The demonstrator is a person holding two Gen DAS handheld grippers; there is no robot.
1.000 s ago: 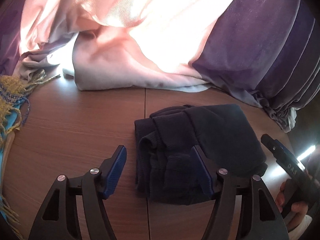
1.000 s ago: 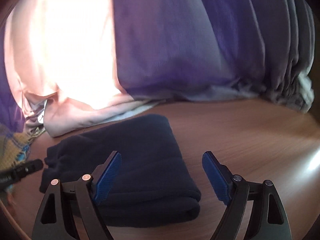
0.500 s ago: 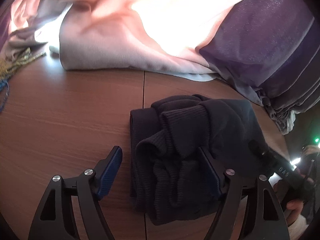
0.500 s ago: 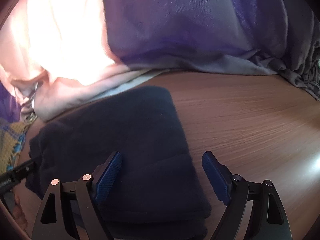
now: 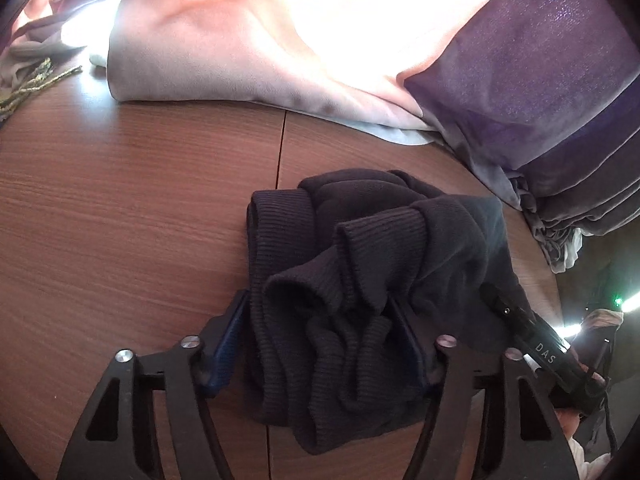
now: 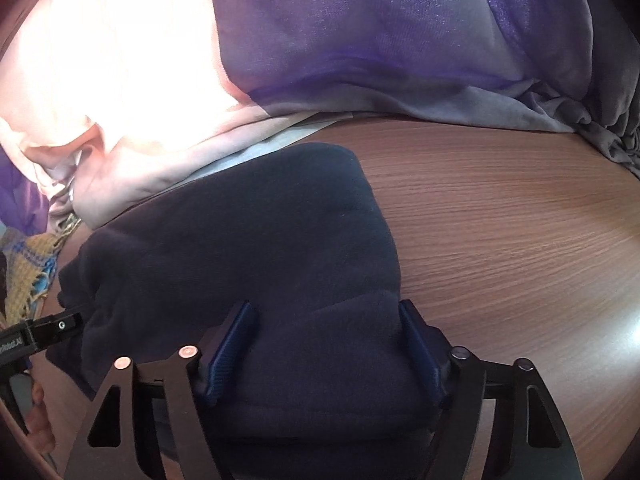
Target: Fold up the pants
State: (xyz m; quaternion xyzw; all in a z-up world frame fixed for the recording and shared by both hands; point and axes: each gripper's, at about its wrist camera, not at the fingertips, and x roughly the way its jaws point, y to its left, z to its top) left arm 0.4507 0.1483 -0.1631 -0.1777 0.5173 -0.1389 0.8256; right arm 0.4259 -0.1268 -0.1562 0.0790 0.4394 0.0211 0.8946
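The dark navy pants [image 5: 360, 264] lie folded in a thick bundle on the brown wooden table [image 5: 120, 216], ribbed cuffs and waistband bunched at the left end. My left gripper [image 5: 320, 340] is shut on that ribbed end, with a blue pad on each side. In the right wrist view the smooth folded end of the pants [image 6: 248, 248] fills the middle. My right gripper [image 6: 328, 344] is shut on this end, pads pressed into the cloth. The right gripper's tip [image 5: 520, 324] shows at the right of the left wrist view.
Pink [image 5: 280, 40] and purple [image 5: 540, 80] curtains drape onto the table's far edge. A yellow and blue fringed cloth [image 6: 28, 272] lies at the far left. Bare wood [image 6: 500, 240] stretches right of the pants.
Both grippers moved forward onto the pants and closed: a second ago both stood open short of the bundle, now each clamps an end of it.
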